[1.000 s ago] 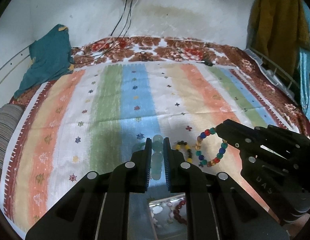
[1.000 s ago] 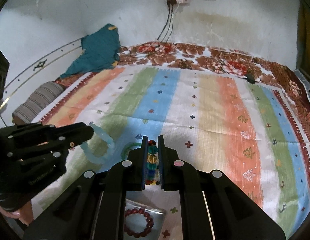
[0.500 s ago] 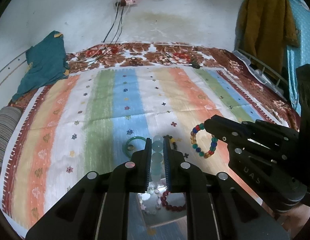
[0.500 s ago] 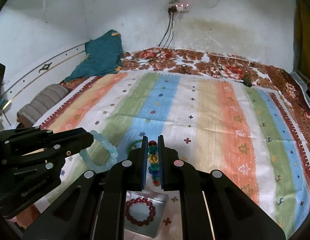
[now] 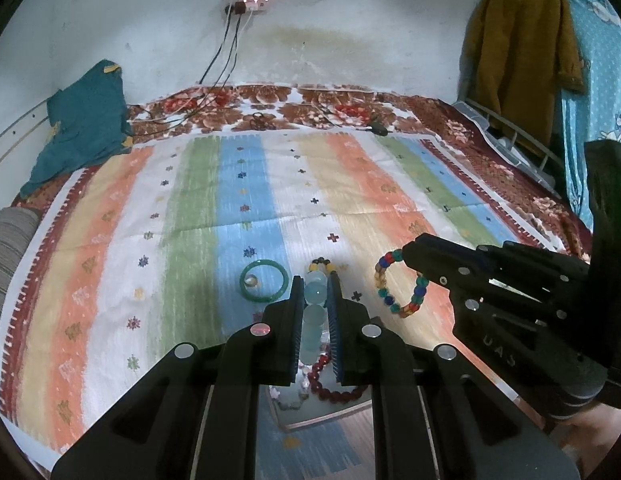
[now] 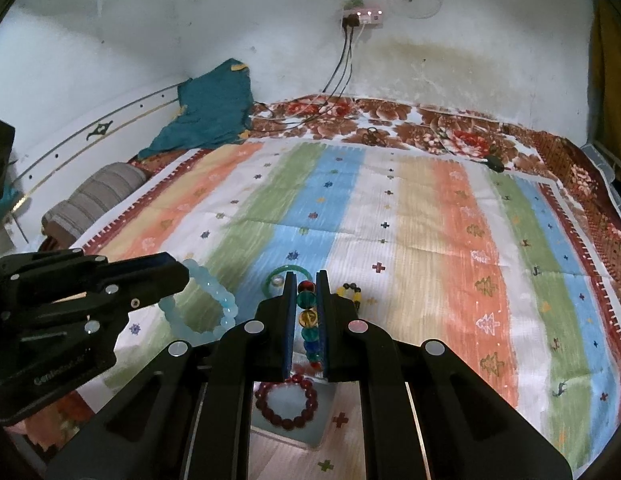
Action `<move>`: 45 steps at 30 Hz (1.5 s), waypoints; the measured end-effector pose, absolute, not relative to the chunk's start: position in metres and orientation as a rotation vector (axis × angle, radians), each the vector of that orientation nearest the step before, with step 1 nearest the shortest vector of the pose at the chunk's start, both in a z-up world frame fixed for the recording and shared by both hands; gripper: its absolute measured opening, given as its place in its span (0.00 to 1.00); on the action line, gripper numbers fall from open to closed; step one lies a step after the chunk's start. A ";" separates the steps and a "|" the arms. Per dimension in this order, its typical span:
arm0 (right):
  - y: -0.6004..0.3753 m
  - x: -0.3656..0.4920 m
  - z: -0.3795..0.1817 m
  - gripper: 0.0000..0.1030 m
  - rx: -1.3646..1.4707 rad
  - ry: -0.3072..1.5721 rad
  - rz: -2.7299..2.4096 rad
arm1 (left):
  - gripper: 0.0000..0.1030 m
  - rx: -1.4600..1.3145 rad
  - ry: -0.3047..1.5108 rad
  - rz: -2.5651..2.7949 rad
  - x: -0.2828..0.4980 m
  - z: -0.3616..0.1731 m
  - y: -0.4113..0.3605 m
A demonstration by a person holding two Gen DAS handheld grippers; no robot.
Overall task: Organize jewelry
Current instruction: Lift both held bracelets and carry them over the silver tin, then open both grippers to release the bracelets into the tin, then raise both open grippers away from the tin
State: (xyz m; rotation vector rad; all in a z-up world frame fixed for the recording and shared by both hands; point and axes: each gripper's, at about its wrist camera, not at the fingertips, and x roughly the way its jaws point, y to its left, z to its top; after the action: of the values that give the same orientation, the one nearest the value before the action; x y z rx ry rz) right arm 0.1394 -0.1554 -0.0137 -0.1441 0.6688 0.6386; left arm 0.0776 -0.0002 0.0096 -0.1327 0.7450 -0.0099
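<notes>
My left gripper (image 5: 315, 282) is shut on a pale blue bead bracelet (image 5: 313, 322), which also shows in the right wrist view (image 6: 214, 306). My right gripper (image 6: 306, 280) is shut on a multicoloured bead bracelet (image 6: 308, 320), which hangs beside it in the left wrist view (image 5: 398, 284). Both are held above the bed. Below them lies a clear tray (image 6: 294, 430) with a dark red bead bracelet (image 6: 286, 402) in it. A green bangle (image 5: 264, 280) and a yellow and black bead bracelet (image 5: 322, 264) lie on the striped cloth (image 5: 190, 220) just ahead.
A teal garment (image 5: 82, 128) lies at the back left of the bed and a striped pillow (image 6: 94, 196) at the left edge. Cables run from a wall socket (image 5: 250, 0) onto the floral bedsheet. Clothes (image 5: 522, 40) hang at the right.
Both grippers have lifted and drawn back with their bracelets. The tray with the red bracelet has come further into view below them, and the green bangle now shows fully.
</notes>
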 end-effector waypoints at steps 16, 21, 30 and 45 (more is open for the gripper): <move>-0.162 0.133 -0.022 0.38 -0.149 0.716 0.623 | 0.25 -0.171 0.753 0.000 0.064 0.009 0.006; -0.169 0.144 -0.025 0.40 -0.130 0.738 0.598 | 0.34 -0.187 0.766 0.028 0.068 0.007 0.014; -0.170 0.155 -0.027 0.51 -0.110 0.753 0.576 | 0.52 -0.219 0.774 0.065 0.073 0.005 0.026; -0.165 0.167 -0.030 0.64 -0.114 0.766 0.565 | 0.71 -0.225 0.810 0.124 0.091 -0.005 0.039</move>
State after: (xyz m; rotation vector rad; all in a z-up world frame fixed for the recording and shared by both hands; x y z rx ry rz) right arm 0.1668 -0.1653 -0.0301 -0.1139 0.7658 0.5654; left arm 0.0908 0.0394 -0.0055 -0.2251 0.8097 0.1236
